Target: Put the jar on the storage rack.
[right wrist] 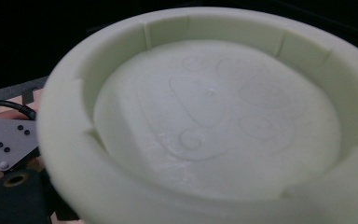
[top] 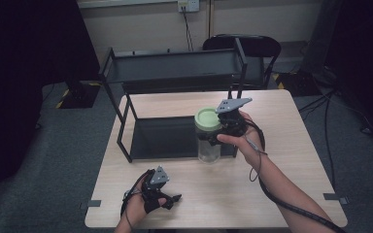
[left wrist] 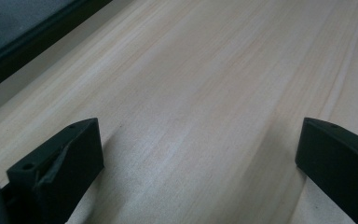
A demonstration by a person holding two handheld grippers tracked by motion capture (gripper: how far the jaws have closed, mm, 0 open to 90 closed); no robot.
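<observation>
The right hand-held gripper (top: 222, 132) pinches the clear jar (top: 209, 145) just below its pale green lid (top: 208, 118). The jar stands on the counter (top: 252, 194) or hangs just above it; which cannot be told. It is directly ahead of this gripper, at the front edge of the black rack (top: 175, 73).

The left hand-held gripper (top: 167, 200) rests near the counter's front edge, well apart from the jar, jaws spread over bare wood.

Handling judgement: the jar looks empty, hence light; its wall is rigid, smooth and probably slippery, possibly breakable. Grip the neck under the lid rim, where the ridged lid (right wrist: 205, 121) stops downward slip.
</observation>
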